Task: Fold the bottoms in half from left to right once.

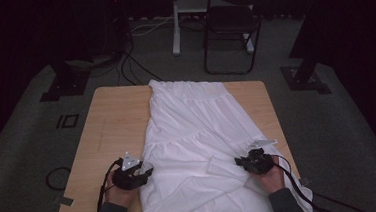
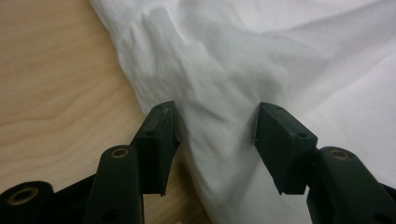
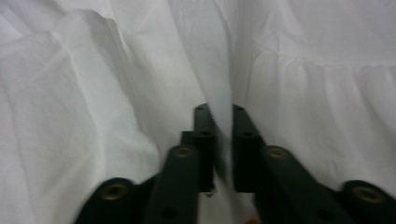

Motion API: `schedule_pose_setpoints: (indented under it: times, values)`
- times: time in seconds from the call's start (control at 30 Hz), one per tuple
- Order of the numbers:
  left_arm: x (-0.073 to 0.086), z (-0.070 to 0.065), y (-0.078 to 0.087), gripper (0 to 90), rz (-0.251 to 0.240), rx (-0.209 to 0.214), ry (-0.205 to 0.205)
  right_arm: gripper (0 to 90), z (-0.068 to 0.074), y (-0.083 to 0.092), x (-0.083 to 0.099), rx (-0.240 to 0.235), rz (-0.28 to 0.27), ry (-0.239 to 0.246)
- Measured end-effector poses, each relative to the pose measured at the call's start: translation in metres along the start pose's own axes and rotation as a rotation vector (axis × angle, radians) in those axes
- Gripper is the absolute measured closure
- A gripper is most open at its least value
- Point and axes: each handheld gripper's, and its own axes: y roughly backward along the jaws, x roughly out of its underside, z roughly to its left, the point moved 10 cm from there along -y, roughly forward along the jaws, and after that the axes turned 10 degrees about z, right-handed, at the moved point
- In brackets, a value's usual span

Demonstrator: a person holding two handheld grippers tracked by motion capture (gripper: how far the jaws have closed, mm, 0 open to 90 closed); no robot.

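White garment [image 1: 197, 130]: tiered, creased, lengthwise on worktop [image 1: 112, 126], near hem overhanging, cut off. Left gripper [image 1: 143, 175]: jaws apart around a bunched fold. Right gripper [image 1: 242, 161]: jaws clamped on a fold.

We find no readable text, label, brand, number or sign anywhere — not on the white gathered fabric garment [image 1: 198, 135], nor on the light wooden bench [image 1: 112, 126].
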Motion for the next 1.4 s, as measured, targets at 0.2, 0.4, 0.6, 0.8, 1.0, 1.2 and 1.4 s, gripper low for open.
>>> schedule_pose_setpoints:
  times: [0.2, 0.4, 0.6, 0.8, 1.0, 1.2, 1.4]
  values:
    - [0.004, -0.010, -0.008, 79.0, 0.052, 0.006, -0.050, 89.2, 0.004, 0.014, -0.006, 0.019, -0.041, 0.027]
    - [-0.021, -0.019, 0.026, 87.9, -0.057, -0.005, -0.109, 89.2, 0.007, 0.032, -0.015, 0.049, -0.087, 0.049]
    - [-0.064, -0.031, 0.077, 88.3, -0.211, -0.034, -0.141, 89.3, -0.001, 0.063, -0.029, 0.090, -0.167, 0.042]
    - [-0.088, -0.045, 0.081, 64.1, -0.265, -0.031, -0.135, 89.4, -0.048, 0.103, -0.029, 0.248, -0.226, -0.062]
    - [-0.066, -0.049, 0.018, 47.2, -0.123, -0.011, -0.093, 89.3, -0.088, 0.073, -0.003, 0.309, -0.116, -0.131]
    - [-0.043, -0.057, -0.031, 38.5, 0.010, -0.021, -0.076, 87.9, -0.109, 0.035, 0.021, 0.323, -0.022, -0.162]
    - [-0.044, -0.073, -0.043, 40.4, 0.026, 0.014, -0.090, 84.4, -0.109, 0.020, 0.032, 0.312, 0.008, -0.166]
